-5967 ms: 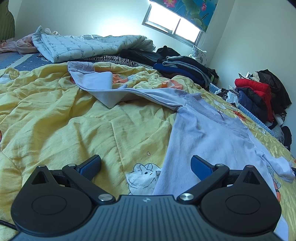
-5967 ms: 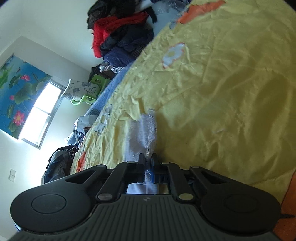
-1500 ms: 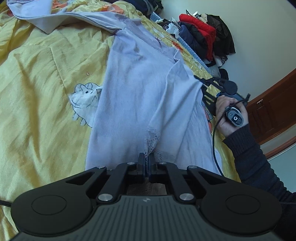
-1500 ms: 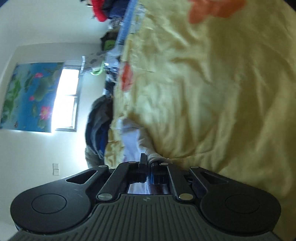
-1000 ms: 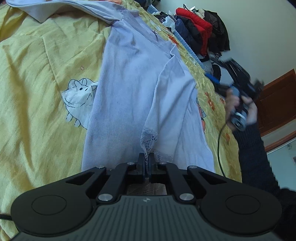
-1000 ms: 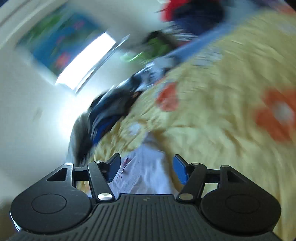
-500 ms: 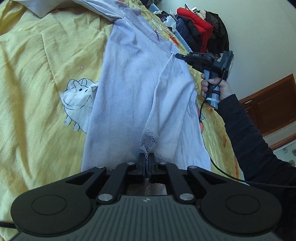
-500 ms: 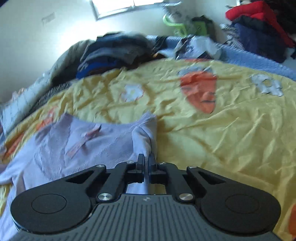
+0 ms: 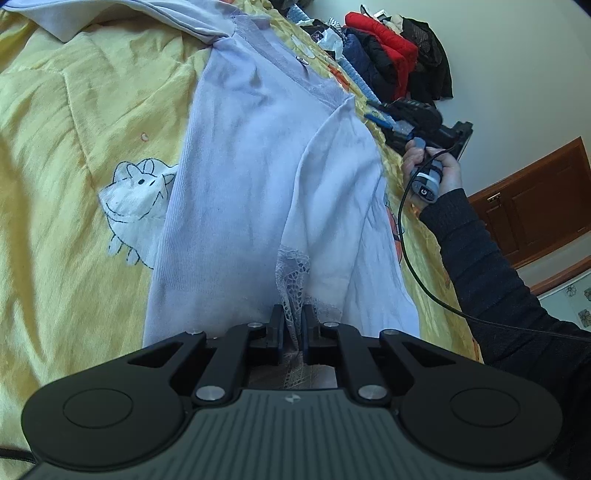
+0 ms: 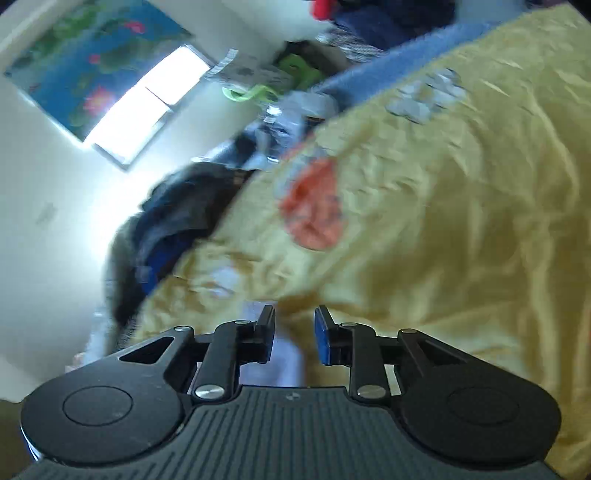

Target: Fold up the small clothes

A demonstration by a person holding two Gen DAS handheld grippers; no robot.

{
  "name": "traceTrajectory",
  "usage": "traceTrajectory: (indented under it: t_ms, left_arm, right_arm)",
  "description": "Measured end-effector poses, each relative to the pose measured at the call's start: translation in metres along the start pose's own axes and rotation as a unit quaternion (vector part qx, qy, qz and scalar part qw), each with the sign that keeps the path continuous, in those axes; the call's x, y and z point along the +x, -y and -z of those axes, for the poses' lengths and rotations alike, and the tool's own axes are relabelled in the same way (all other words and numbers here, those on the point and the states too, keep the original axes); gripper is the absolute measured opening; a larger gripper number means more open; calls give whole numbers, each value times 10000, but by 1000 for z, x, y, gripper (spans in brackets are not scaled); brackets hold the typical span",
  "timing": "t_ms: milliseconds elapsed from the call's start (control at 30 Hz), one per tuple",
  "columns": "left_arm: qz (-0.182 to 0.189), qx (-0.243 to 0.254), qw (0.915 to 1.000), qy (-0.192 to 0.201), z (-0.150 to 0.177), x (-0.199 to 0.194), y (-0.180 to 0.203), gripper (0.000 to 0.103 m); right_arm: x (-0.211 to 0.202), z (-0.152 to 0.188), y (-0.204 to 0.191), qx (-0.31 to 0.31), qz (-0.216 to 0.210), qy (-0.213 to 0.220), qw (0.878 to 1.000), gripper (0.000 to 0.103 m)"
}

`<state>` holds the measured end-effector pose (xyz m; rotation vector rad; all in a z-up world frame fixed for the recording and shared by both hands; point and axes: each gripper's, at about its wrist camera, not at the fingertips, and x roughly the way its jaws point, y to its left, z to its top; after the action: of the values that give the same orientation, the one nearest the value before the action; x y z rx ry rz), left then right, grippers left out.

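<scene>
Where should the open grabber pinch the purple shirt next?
Probably the shoulder corner of the purple shirt, coming in from the right edge. The left gripper pins the lace hem, and the right gripper is open beside that edge.

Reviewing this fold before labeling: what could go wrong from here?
1. The left gripper pinches only the thin lace hem of the lavender top; a pull may slip or tear it.
2. The right gripper is open, so the folded-over side is unheld and may slide out of line.
3. The far sleeve lies bunched, so the fold could end up uneven.
</scene>
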<state>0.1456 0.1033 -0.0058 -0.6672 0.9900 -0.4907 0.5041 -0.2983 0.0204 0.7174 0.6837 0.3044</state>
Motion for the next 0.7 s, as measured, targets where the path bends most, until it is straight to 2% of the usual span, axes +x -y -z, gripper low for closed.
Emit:
traceTrajectory:
  t_ms: [67,133,233,267,300,400,467,533,567,633,700]
  left_arm:
    - [39,-22,10000,-5,0,1,-1,9]
    - [63,-43,10000,-10,0,2,-2,9]
    - [33,-5,10000,5,1,1,-1,9]
    - [28,24,10000,26,1,0,-1,9]
    - [29,42,10000,42,2,0,-1,9]
    - [83,37,9999,83,4,-2,-4,9]
    - [154,-60,9998,96,5,-3,-7,9]
    - [133,-99,9998,94,5,-5,-7,9]
    - [63,-132,9999,77,4,-7,-5,9]
    - [-104,5,9998,191,5,-20,1,9]
    - [-112,248,9985,481,7,-41,11,9]
  right_arm:
    - [5,3,-19,-286,-333,-338,9985,27]
    - [19,10,-38,-656,-441,-709,9943,27]
    - [48,12,-36,-714,130,-994,9924,29]
    - [57,11,-29,-733,498,-1040,9906,9]
    - [62,9,-17,-677,654,-971,9908,1]
    - [63,-5,16,191,257,-930,9952,1]
    - [61,-6,15,135,351,-871,9955,1]
    - [55,-2,-1,-126,660,-825,9943,2]
    - [47,3,-11,-249,739,-774,9939,16]
    - [21,17,-35,-640,467,-760,9940,25]
    - [-10,42,-56,-1158,23,-915,9890,39]
